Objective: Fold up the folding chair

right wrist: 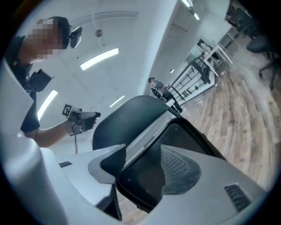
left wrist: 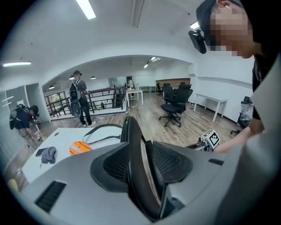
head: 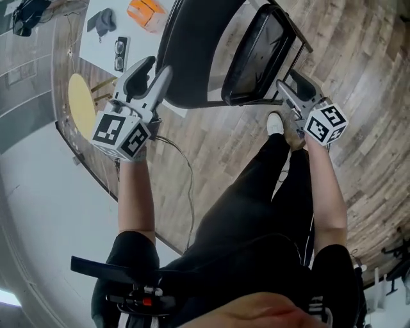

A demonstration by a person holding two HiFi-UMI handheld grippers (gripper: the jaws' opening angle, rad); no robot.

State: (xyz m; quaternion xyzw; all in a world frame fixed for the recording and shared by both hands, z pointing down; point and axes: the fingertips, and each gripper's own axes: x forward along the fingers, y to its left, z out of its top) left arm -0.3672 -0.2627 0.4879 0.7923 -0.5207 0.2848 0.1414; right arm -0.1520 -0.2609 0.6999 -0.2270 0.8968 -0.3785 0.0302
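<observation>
The folding chair [head: 192, 57] stands on the wood floor right in front of the person. Its big black backrest [head: 192, 38] and framed seat [head: 259, 54] are drawn close but, by the look of it, not flat together. Beside the chair, on the backrest side, sits the white worktop [head: 96, 54].

Now the left tongs [head: 155, 73]: open, straddling the backrest's thin edge, and from their own view I judge the pads aren't squeezing it. The right tongs [head: 288, 86] are on the chair's other side at the seat's near corner. Their jaws are apart, the seat panel sits between them, and there's no bite on it.

So here's the worry: nobody really has this chair. With neither pair clamped, it can lean and go over, either toward the worktop or back onto the person's white shoe [head: 275, 123], just beside the seat's near corner. The seat could also swing down and undo the fold. And if the tongs clamp while the panels come together, a jaw could get pinched between backrest and seat.

A smaller hazard is the thin cable [head: 187, 170] trailing on the floor near the chair, on the person's side, ready to snag a leg or a foot. Smallest of all, the orange packet [head: 146, 11] on the worktop beyond the backrest gets knocked if the chair tips that way.
</observation>
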